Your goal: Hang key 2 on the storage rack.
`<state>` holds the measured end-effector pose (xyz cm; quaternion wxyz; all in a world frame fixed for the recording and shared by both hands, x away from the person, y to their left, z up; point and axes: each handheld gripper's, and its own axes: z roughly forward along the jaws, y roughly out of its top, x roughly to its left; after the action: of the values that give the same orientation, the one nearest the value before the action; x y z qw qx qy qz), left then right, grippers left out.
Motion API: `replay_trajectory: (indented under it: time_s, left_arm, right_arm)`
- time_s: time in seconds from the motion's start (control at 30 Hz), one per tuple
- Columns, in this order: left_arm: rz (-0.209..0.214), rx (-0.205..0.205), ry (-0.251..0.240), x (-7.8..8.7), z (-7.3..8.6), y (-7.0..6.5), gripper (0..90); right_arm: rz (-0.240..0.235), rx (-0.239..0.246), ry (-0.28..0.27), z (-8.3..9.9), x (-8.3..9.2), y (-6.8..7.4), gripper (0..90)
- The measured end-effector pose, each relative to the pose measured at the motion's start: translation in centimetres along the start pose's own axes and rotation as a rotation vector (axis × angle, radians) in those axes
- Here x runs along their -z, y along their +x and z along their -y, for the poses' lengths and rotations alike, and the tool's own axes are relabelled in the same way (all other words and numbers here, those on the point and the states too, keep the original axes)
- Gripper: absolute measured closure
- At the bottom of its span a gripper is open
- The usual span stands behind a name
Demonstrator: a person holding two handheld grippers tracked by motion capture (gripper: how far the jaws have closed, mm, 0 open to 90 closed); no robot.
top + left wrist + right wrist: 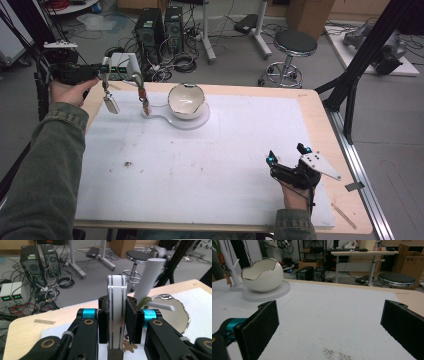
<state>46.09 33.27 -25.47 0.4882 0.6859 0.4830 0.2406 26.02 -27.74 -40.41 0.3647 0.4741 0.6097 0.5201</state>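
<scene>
A lab: computer towers (159, 27) amid tangled cables (182, 62), a power supply (11, 296), a stool (295, 45), bare floor.

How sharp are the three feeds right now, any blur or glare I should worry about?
High view: soft but even, the bowl readable. Left gripper view: the white post beside the jaws is blurred; the flat white strip clamped between them catches glare lines. Right gripper view: sharp on the bowl, its near pads slightly soft.

Grey floor (380, 110), stool (296, 43), computer towers (159, 26)
</scene>
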Motion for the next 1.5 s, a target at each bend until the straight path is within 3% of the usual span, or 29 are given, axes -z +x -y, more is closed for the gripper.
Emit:
replay_trajectory:
  time_s: [0.37, 0.77, 1.0, 1.23, 1.5]
  left_arm:
    - [-0.010, 0.001, -0.007, -2.0, -1.0, -0.2, 74.5]
    - [-0.028, 0.048, -0.002, -4.7, -0.7, 0.6, 74.6]
    - [-0.046, 0.038, -0.023, -5.5, -1.9, 0.2, 74.6]
    - [-0.034, 0.030, -0.042, -5.8, -3.0, -0.5, 74.5]
    - [-0.009, 0.033, -0.016, -6.2, -2.9, -1.2, 74.5]
  right_arm:
    - [0.001, 0.011, -0.008, 0.0, 0.1, -0.1, 0.4]
    - [-0.004, 0.006, -0.003, 0.0, 0.0, 0.0, 0.4]
    - [0.002, 0.004, -0.004, 0.1, 0.2, -0.2, 0.4]
    - [0.009, -0.007, -0.004, 0.2, 0.6, -0.5, 0.4]
    - [0.009, -0.009, -0.005, 0.2, 0.6, -0.4, 0.4]
